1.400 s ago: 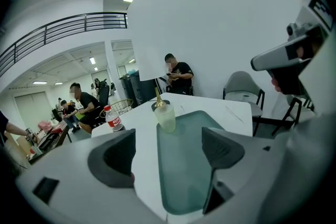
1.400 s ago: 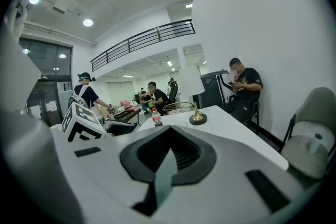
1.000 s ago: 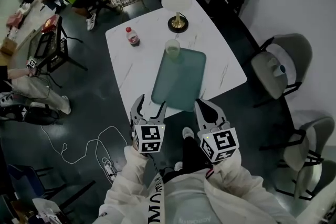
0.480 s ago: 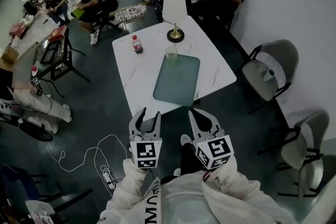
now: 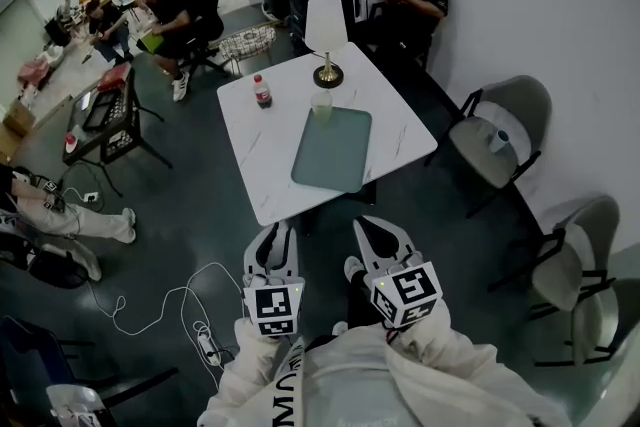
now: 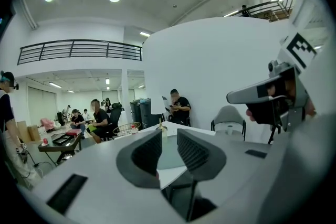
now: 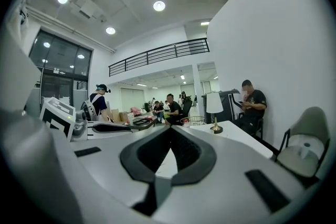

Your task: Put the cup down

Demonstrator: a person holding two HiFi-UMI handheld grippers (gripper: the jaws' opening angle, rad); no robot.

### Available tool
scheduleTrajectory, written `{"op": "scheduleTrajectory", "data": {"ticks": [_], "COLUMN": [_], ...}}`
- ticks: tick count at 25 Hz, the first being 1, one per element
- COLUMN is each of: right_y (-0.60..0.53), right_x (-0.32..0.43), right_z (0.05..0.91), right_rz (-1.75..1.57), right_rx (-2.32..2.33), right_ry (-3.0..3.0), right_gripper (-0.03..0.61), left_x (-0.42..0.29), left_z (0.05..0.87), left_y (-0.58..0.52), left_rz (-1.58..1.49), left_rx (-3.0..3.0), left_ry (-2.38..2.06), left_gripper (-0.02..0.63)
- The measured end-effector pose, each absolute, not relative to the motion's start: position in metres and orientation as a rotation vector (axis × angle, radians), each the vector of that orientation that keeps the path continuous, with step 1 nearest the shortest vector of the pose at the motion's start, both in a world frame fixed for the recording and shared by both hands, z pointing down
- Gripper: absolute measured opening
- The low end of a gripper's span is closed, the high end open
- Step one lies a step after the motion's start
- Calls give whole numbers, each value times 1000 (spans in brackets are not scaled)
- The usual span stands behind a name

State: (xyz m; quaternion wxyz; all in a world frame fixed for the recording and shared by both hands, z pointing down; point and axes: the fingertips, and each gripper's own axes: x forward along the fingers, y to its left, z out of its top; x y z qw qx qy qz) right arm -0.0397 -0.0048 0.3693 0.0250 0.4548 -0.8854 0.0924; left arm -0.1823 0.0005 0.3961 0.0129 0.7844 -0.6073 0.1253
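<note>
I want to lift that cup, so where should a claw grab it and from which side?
Grip the cup around its side wall, about mid-height, coming level from the near edge of the table over the tray. It stands upright at the tray's far end, and the lamp sits close behind it, so the near side looks freest.

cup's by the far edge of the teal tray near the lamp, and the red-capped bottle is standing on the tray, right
Not quite. The head view shows the bottle off the tray, standing on the bare white table to the tray's left. The cup is by the tray's far edge, near the lamp.
</note>
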Motion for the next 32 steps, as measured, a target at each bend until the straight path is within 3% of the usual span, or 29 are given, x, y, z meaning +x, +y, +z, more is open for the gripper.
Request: {"op": "scheduleTrajectory", "data": {"ticks": [2,8,32], "right_y": [3,27,40], "right_x": [-40,-39,26], "right_z": [367,358,343], "right_rz": [286,273,281], "right_rx": [1412,1426,1425], "right_ry": [-2745,-2746,-2749], "right_gripper": [6,6,5], "left_x": [-183,-181,-99], "left_z": [395,387,372], "left_y": [12,37,51], "left_rz": [387,334,367], "left_rx": [2444,2432,2494], "left_ry": [-1895,-1912,-1820], "left_gripper": [100,11,11]}}
